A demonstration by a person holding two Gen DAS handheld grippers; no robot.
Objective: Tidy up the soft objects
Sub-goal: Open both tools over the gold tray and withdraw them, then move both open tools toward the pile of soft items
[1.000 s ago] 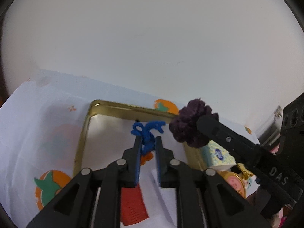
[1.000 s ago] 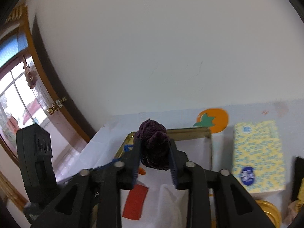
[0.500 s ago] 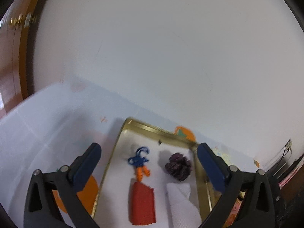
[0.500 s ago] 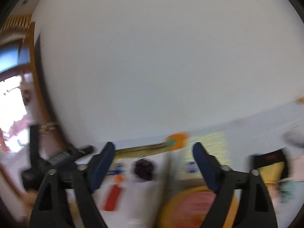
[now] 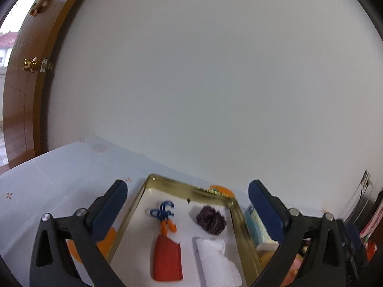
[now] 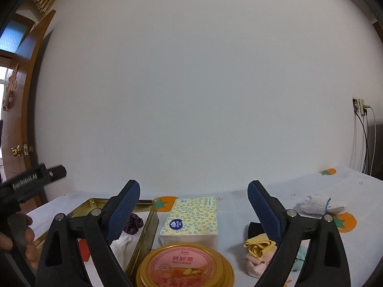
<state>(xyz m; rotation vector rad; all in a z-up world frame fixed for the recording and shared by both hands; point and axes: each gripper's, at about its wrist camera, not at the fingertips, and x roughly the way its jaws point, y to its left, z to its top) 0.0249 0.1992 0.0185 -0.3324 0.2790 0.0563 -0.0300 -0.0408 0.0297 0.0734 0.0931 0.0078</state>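
Note:
A gold tin tray [image 5: 191,187] holds a blue-and-orange string toy [image 5: 165,217], a purple scrunchie [image 5: 211,219], a red cloth [image 5: 166,258] and a white cloth [image 5: 216,258]. My left gripper [image 5: 188,205] is open and empty, raised above the tray. My right gripper [image 6: 194,205] is open and empty above the table, right of the tray [image 6: 143,229]. The scrunchie [image 6: 133,223] shows in the right wrist view too. A pile of yellow, black and pink cloths [image 6: 257,246] and a white knitted cloth [image 6: 318,205] lie on the right.
A yellow tissue pack [image 6: 191,217] and a round gold-rimmed tin lid [image 6: 184,267] sit beside the tray on a white tablecloth with orange prints [image 6: 346,222]. A white wall stands behind. A wooden door [image 5: 26,91] is at the left. Cables hang at right [image 6: 366,138].
Both grippers opened, dropping the string toy and the purple scrunchie into the tray, then pulled back and up. The right gripper swung right toward the tissue pack.

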